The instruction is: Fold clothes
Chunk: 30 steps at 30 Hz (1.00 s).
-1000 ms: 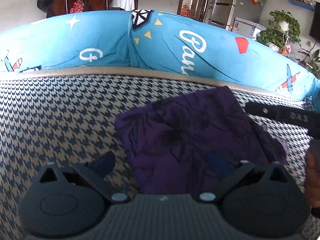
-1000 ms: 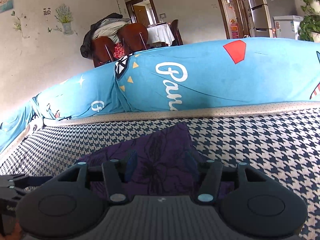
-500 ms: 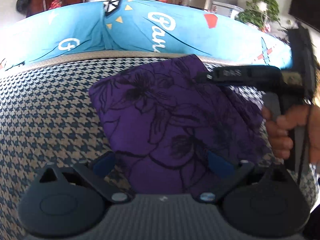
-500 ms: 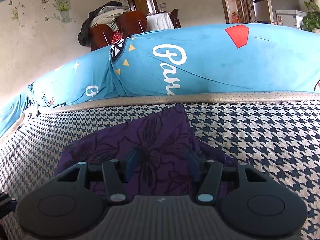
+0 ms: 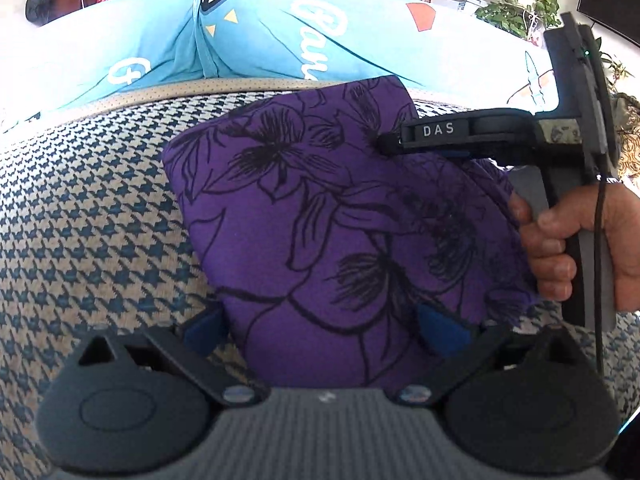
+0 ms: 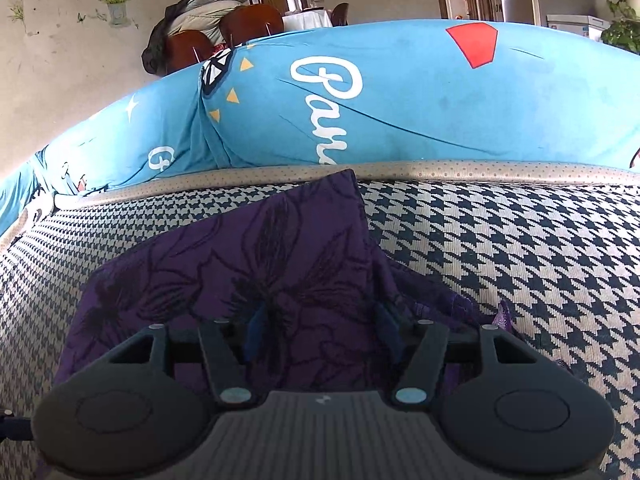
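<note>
From my left wrist view, the purple floral garment (image 5: 320, 220) runs under the left gripper (image 5: 324, 326) body, so I cannot see its near edge. The right gripper (image 5: 384, 144) covers part of its far right portion, and I cannot see the fingertips' gap from this side. In my right wrist view, the garment's near edge is likewise hidden. The houndstooth cushion (image 6: 500, 248) is cut off by the picture's right edge; the blue printed cover (image 6: 400, 100) likewise.

White letters "DAS" stood on the right gripper (image 5: 384, 145) finger's side; white cursive "Pau…", cut off below, ran across the far blue cover (image 6: 400, 112).
</note>
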### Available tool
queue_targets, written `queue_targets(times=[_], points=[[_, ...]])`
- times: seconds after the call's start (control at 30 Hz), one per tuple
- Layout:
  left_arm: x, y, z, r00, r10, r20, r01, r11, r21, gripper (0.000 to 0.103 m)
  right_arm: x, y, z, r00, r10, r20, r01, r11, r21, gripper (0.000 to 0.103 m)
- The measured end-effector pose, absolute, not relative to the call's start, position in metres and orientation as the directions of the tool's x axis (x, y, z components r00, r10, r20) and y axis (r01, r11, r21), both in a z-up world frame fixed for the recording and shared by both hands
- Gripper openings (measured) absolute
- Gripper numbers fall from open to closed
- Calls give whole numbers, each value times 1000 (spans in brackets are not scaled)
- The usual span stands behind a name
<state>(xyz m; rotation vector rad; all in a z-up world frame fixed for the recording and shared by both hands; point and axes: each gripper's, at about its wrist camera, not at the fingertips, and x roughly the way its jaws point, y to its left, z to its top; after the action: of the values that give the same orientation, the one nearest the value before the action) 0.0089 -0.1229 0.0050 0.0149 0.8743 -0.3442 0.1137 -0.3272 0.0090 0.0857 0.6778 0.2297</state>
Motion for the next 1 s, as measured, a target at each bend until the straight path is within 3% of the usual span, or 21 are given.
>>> queue_targets(times=[0.83, 1.0], points=[[-13, -112, 24, 617, -272, -739, 276, 954, -120, 103, 45, -316, 53, 760, 156, -631, -85, 986, 141, 60], [-17, -106, 32, 644, -273, -714, 286, 952, -106, 103, 27, -324, 60, 767, 137, -627, -109, 991, 84, 68]])
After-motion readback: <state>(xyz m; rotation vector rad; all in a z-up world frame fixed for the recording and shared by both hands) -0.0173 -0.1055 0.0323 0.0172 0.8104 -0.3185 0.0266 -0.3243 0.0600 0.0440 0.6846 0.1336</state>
